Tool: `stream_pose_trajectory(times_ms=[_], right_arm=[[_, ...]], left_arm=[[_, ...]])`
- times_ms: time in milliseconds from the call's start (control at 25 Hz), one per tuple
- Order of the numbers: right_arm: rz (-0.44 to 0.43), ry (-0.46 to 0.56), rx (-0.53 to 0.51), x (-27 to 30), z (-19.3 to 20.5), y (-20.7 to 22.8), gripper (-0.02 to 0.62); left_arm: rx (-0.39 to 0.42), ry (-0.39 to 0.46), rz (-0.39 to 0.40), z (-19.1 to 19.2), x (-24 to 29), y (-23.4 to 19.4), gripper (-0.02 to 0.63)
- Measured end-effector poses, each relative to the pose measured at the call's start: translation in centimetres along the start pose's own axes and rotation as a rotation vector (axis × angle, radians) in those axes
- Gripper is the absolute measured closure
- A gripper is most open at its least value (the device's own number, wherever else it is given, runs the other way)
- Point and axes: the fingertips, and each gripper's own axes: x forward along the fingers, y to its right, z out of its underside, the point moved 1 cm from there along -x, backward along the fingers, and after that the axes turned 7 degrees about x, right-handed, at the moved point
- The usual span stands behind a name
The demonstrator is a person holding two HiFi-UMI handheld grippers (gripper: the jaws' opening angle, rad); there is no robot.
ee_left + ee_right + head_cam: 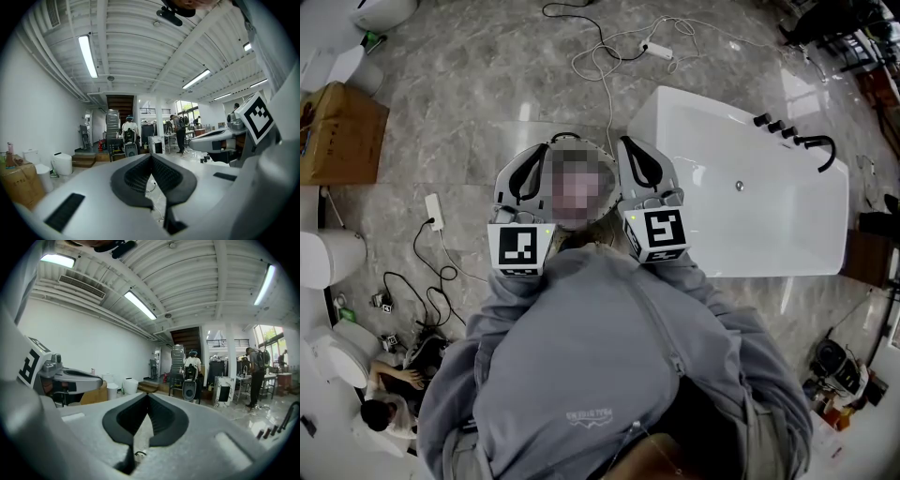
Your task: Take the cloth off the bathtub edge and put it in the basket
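On a grey marble floor, a person in a grey hoodie stands beside a white bathtub, which lies to the right in the head view with a black faucet at its far rim. Both tools are held up side by side close to the chest, pointing nearly level into the room, marker cubes toward the body. The left gripper has its dark ribbed fingers pressed together at the tips, with nothing between them. The right gripper likewise has its fingers pressed together and empty. The cloth cannot be made out on the visible tub edge, nor the basket in any view. A cardboard box sits at the left, a power strip with cables lies on the floor, and another person crouches at the lower left.
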Motion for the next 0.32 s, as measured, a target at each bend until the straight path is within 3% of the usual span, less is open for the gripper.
stream_pose_trajectory(times_ms=[320], right_arm=[[-0.004,-0.009,0.0,-0.13,0.28,-0.1,0.591]], left_arm=[[0.0,-0.002,0.018,0.1,0.12,0.6,0.6]])
